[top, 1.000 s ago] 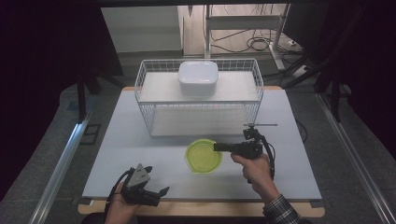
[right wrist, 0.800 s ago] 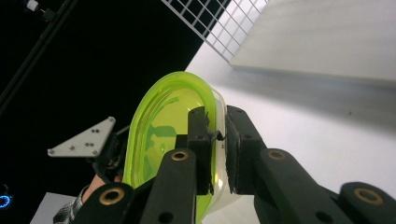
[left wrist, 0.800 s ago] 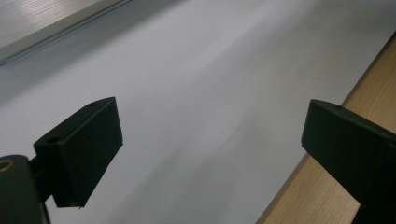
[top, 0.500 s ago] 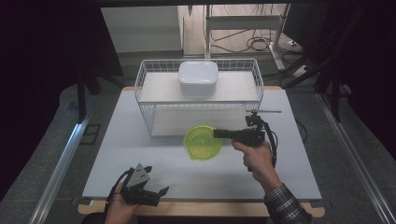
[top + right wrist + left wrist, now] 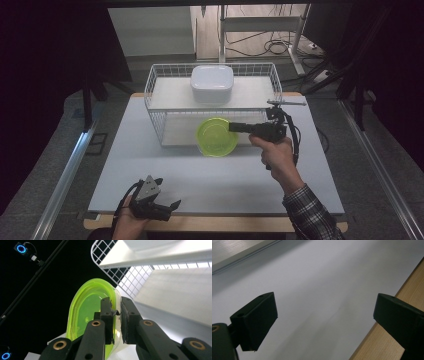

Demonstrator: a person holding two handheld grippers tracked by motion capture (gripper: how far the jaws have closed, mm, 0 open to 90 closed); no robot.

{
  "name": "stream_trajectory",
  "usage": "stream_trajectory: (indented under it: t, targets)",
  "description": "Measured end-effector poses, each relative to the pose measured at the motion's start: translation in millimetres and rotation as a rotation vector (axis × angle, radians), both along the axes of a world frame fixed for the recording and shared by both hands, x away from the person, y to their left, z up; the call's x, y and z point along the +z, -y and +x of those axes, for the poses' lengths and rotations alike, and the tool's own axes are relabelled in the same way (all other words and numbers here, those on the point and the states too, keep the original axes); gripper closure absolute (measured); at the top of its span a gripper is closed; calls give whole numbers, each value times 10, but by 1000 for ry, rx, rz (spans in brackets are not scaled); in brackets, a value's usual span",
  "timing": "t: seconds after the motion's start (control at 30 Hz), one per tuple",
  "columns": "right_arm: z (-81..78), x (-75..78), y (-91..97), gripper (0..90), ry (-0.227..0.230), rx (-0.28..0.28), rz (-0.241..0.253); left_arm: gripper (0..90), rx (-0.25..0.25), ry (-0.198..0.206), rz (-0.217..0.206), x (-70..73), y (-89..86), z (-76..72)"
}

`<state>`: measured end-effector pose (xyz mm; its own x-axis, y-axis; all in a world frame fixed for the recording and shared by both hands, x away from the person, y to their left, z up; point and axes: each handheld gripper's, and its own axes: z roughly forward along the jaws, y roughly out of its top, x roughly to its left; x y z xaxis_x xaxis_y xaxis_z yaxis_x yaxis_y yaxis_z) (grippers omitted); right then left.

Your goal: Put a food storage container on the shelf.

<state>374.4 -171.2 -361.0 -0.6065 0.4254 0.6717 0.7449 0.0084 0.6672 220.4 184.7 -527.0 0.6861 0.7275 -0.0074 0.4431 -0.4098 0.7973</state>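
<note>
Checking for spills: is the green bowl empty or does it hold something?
Empty. The right gripper view looks into the green bowl, clamped at its rim by the right tongs, and shows bare translucent plastic.

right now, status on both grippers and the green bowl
Right gripper shut on green bowl rim, bowl held off the table in front of wire rack. Left gripper open, nothing between its jaws. White container atop rack.

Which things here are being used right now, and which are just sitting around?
Being used:
green bowl
right gripper, pinching the bowl's rim
white wire rack

Just sitting:
white lidded container on the rack's top shelf
left gripper, open and holding nothing
</note>
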Motion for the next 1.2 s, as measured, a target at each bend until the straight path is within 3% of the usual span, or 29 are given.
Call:
stream_trajectory:
  t: [0.33,1.2]
  targets:
    - [96,235,-12,816,19,-16,31,50,-4,-1,1,0,1,-1]
    - [466,812,-148,816,74,-119,28,46,3,-16,-7,2,-8,3]
